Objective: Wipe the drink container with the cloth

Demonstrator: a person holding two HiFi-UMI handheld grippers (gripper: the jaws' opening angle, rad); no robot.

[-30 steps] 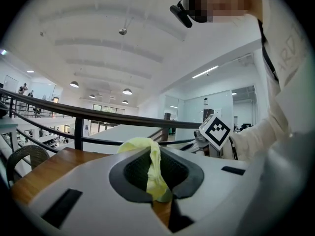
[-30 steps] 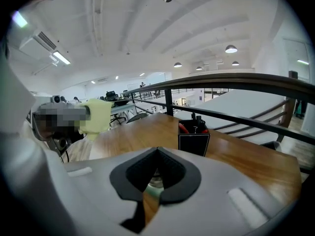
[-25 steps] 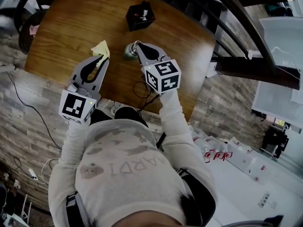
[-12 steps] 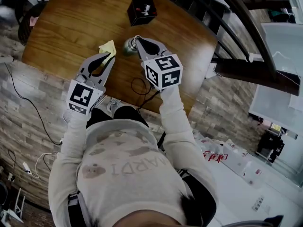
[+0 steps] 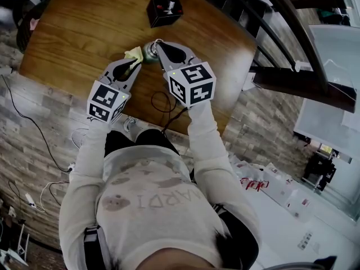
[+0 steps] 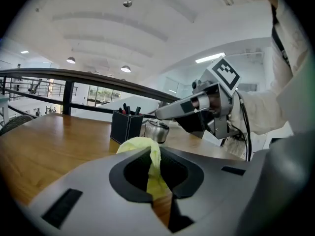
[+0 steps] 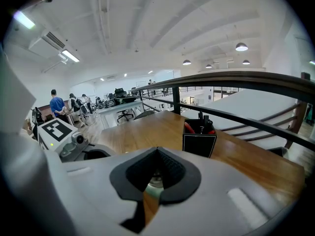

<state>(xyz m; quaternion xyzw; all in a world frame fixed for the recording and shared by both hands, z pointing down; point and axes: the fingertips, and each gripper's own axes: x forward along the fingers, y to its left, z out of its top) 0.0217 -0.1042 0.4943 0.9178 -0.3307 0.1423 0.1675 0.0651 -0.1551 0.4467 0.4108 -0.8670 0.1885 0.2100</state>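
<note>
A small metal drink container (image 5: 149, 51) stands on the wooden table (image 5: 84, 32). My right gripper (image 5: 158, 45) is shut at the container's top; its metal (image 7: 153, 182) shows through the hollow behind the jaws of my right gripper (image 7: 156, 150). My left gripper (image 5: 133, 65) is shut on a yellow cloth (image 5: 134, 53), which sits right against the container's left side. In the left gripper view the cloth (image 6: 147, 151) bulges out past the tips of my left gripper (image 6: 149, 154), with the container (image 6: 156, 130) just beyond and my right gripper (image 6: 165, 114) above it.
A black pen holder (image 5: 165, 8) with pens stands farther back on the table, and shows as the pen holder (image 7: 199, 137) ahead of my right gripper. A black cable (image 5: 164, 103) loops over the near table edge. A dark railing (image 5: 292, 32) runs along the right.
My left gripper has carried the yellow cloth up and to the right until it meets the container. My right gripper has stayed at the container's top.
</note>
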